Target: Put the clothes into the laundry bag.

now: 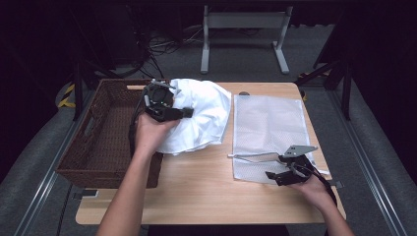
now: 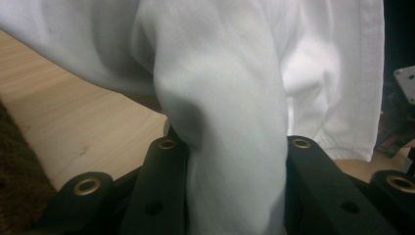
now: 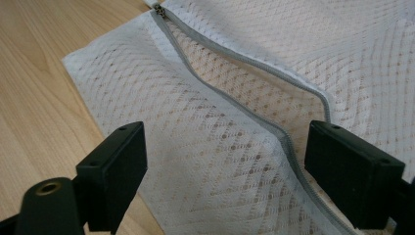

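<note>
L gripper (image 2: 235, 161): jaws pinching a bunched white cotton garment (image 1: 201, 118), held over the light wooden table (image 1: 196, 187) just beside the brown wicker basket (image 1: 105, 142). R gripper (image 3: 225, 161): jaws spread, astride the grey zip of the white mesh laundry bag (image 3: 274, 63) lying flat on the table's right.

Wicker basket (image 1: 105, 142): dark brown, rectangular, at the tabletop's left edge; slot handle in its left wall; interior looks empty, though it is too dark to be sure.
Tabletop (image 1: 206, 184): light wood grain, rounded corners; near edge bare.
White frame (image 1: 244, 29): two legs with flat feet joined by a crossbar, on the floor beyond the tabletop's far edge.
Cables (image 1: 162, 46): loose tangle on the grey floor, beyond the far left corner.
Rails (image 1: 42, 184): metal strips on the floor along both sides.
</note>
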`<state>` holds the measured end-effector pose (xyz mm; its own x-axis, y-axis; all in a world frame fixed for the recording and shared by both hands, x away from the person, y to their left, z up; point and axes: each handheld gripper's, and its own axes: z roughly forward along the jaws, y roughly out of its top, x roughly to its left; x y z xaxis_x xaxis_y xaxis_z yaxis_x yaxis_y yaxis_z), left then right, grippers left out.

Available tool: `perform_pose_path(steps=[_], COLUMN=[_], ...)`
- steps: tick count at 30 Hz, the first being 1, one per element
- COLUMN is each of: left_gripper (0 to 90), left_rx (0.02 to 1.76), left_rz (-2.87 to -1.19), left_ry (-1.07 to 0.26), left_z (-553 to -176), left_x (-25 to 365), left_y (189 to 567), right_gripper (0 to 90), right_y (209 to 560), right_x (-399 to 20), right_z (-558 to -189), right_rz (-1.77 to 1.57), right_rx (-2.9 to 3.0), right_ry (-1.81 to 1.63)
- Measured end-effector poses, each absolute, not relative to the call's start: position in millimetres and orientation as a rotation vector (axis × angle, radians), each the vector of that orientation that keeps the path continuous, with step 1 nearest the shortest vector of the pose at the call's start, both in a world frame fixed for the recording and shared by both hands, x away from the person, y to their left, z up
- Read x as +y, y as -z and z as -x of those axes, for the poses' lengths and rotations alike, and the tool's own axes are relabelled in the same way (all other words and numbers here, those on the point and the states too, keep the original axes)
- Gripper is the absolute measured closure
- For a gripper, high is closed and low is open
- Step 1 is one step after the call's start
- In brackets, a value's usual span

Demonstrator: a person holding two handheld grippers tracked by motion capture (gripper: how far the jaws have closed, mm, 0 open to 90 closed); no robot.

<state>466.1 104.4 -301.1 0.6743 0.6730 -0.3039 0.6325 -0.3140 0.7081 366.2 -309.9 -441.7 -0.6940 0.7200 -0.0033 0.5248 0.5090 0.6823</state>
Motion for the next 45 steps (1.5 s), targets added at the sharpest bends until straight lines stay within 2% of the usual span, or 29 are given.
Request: perform_pose_path(steps=[16,32,37,43,45], left_gripper=[72.9,71.0,65.5,46.2,34.4], left_rx=[1.106,1.240,1.276,1.268,1.261], left_rz=[-2.138,-2.225,-2.239,-2.238,-2.235], left_ry=[-0.056,-0.037,-0.043,-0.063,-0.112], left_z=[-483.6,-494.6,-497.0,-494.5,-490.9], left_x=[64.0,61.1,61.6,62.5,61.4], left_y=[368.1,420.3,431.7,423.7,414.0], right_gripper=[16.7,16.6,16.6,16.6,16.6], right_y=[442.2,443.2,443.6,443.8,444.0], right_x=[-310.6,-309.4,-308.9,-309.1,-309.0], right_z=[-366.1,-366.1,-366.1,-366.3,-366.6], right_rz=[-1.040,-1.035,-1.035,-1.035,-1.035], right_rx=[2.471,2.486,2.490,2.489,2.491], right_ry=[-0.976,-0.975,-0.971,-0.971,-0.969])
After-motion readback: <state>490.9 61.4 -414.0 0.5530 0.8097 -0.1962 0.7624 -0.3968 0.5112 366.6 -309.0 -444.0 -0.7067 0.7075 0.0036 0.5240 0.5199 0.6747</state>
